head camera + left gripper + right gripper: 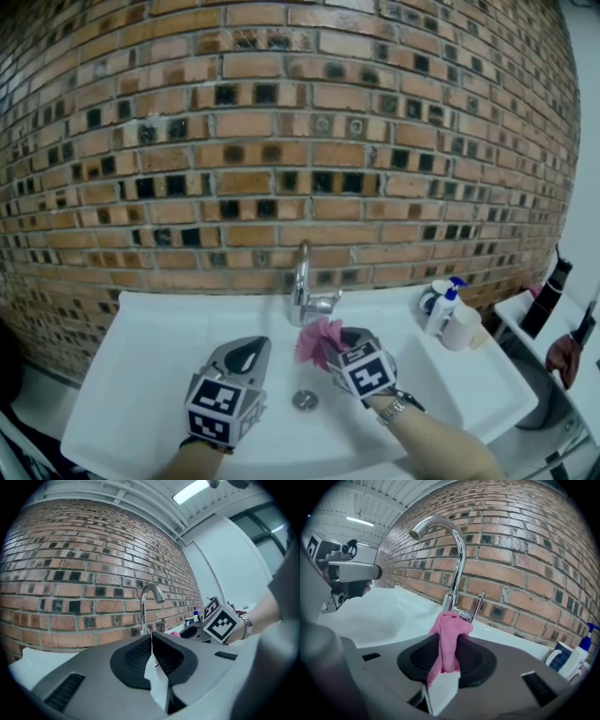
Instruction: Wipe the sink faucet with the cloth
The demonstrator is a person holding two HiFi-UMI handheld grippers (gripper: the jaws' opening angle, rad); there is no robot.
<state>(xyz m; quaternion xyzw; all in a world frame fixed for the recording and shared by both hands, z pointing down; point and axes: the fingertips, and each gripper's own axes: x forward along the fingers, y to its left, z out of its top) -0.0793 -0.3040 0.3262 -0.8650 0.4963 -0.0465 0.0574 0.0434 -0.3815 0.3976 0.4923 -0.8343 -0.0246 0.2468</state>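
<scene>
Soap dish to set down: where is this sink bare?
Bare: the sink's left side, between brick wall and left claw. Crowded: the back right corner, with spray bottle and cup; the middle, where the right claw holds the cloth by the faucet.

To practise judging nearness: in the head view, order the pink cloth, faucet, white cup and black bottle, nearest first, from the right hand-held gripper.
1. pink cloth, in the right hand-held gripper's jaws.
2. faucet, just behind the cloth.
3. white cup, off to the right.
4. black bottle, far right edge.
</scene>
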